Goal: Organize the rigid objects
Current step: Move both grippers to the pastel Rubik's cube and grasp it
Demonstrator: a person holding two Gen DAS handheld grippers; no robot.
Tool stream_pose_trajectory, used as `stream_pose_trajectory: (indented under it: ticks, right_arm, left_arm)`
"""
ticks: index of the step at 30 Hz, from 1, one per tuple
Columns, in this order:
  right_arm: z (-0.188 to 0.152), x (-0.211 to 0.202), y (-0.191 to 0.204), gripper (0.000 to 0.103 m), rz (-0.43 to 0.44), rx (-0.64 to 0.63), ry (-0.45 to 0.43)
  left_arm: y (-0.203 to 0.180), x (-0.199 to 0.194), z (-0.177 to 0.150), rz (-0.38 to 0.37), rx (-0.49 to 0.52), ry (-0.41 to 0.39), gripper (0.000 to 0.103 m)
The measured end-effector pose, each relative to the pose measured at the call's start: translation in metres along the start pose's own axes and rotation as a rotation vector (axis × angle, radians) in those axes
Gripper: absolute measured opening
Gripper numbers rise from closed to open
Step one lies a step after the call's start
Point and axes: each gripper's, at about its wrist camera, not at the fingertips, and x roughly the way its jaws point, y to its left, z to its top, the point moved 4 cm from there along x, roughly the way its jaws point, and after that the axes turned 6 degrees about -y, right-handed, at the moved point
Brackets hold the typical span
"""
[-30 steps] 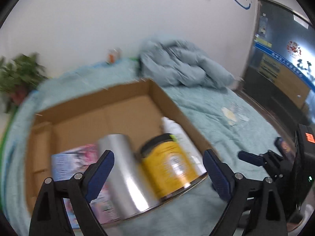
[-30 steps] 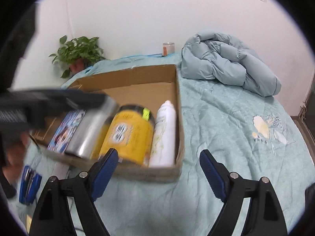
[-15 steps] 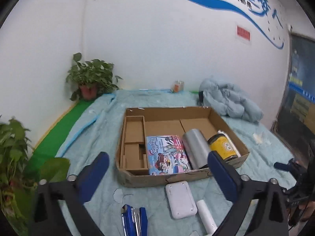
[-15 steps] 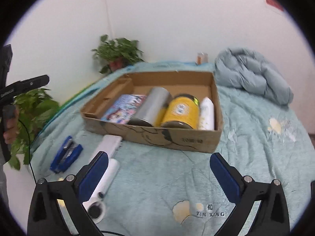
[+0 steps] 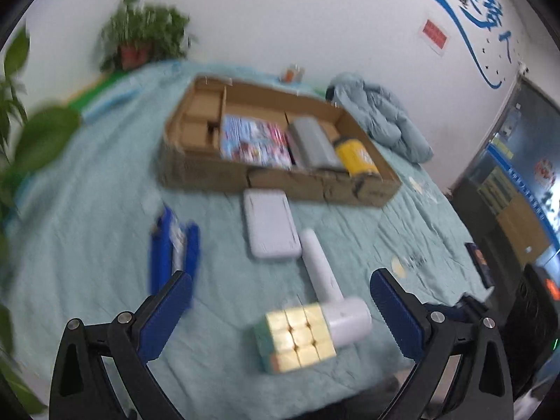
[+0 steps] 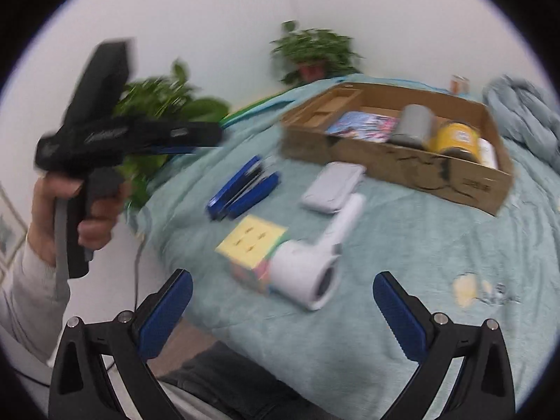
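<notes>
one cube [image 5: 296, 338], two staplers [image 5: 174, 245] (blue), one box [image 5: 280, 182]

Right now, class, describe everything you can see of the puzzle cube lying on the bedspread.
The cube is a three-by-three puzzle, plastic by its look, with pastel faces: the top is pale yellow, while a side shows pinkish and greenish tiles, blurred. It sits flat on the teal bedspread near its front edge, outside the box. The fat head of the white dryer lies right against one side of it. Nothing holds it; it lies ahead of the left gripper, between its spread fingers in that view.
</notes>
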Motion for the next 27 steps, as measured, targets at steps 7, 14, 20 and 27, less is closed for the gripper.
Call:
stream_pose_trajectory:
  ticks: [7,14,20,27]
  right_arm:
    - [-0.020,0.049,0.032,0.096,-0.032,-0.101,0.006]
    - [-0.029,0.081,0.031,0.069,0.077,-0.004,0.079]
    - [-0.026,0.091,0.004,0.065,0.034,0.064,0.082]
    - [-0.021,0.091,-0.012,0.057,-0.028,0.016,0.109]
  left_arm:
    - [0.017,0.051,-0.056,-0.060,-0.100,0.171,0.089]
    - [0.017,0.076,-0.078,-0.163,-0.189,0.233,0.072]
    - [0.009,0.090,-0.073,-0.206,-0.173,0.251,0.069]
    - [0.006,0.094,-0.062,-0.260,-0.200,0.261,0.069]
